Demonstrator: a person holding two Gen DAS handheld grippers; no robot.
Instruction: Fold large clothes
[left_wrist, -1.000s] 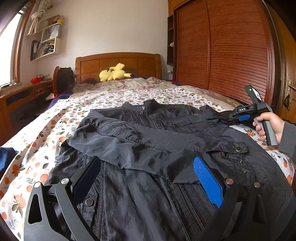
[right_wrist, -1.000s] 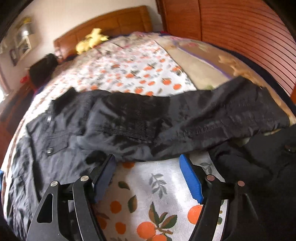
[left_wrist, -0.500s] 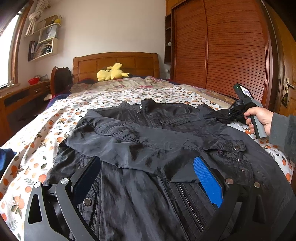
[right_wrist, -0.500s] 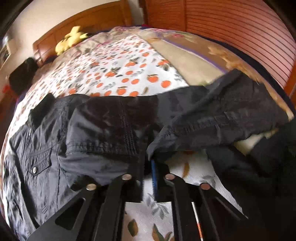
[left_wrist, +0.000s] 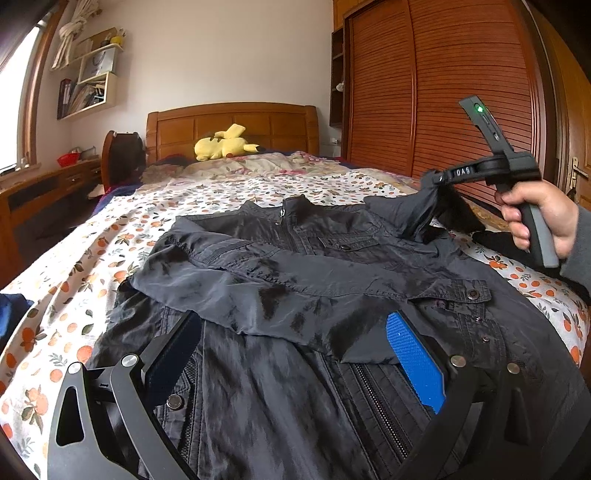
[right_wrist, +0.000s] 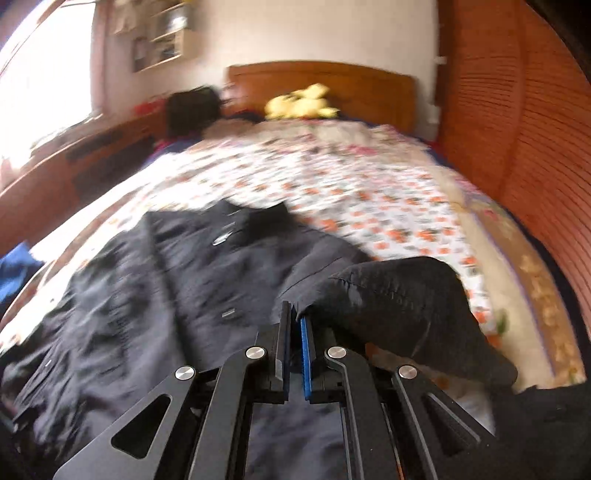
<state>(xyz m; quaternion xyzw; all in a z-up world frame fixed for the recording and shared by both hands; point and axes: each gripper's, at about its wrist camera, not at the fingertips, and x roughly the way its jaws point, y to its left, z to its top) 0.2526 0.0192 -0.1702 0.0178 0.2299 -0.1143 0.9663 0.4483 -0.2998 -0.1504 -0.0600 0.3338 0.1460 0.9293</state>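
A dark grey jacket (left_wrist: 303, 280) lies front up on the floral bedspread (left_wrist: 110, 251), one sleeve folded across its chest. My left gripper (left_wrist: 291, 354) is open low over the jacket's lower front, its blue pad (left_wrist: 413, 354) beside the folded sleeve's cuff, nothing clamped. My right gripper (right_wrist: 294, 317) is shut on the jacket's other sleeve (right_wrist: 399, 295), which hangs lifted off the bed. In the left wrist view the right gripper (left_wrist: 436, 184), held by a hand (left_wrist: 535, 218), pulls that sleeve (left_wrist: 417, 214) up at the right.
A yellow plush toy (left_wrist: 221, 142) lies by the wooden headboard (left_wrist: 232, 122). A slatted wooden wardrobe (left_wrist: 443, 92) runs along the bed's right side. A desk (left_wrist: 40, 188) and wall shelves (left_wrist: 88, 88) stand at the left. Blue cloth (left_wrist: 11, 314) lies at the bed's left edge.
The right gripper closed on the sleeve at the bed's right side, then rose and swung in over the jacket, lifting the sleeve. The left gripper stayed put.
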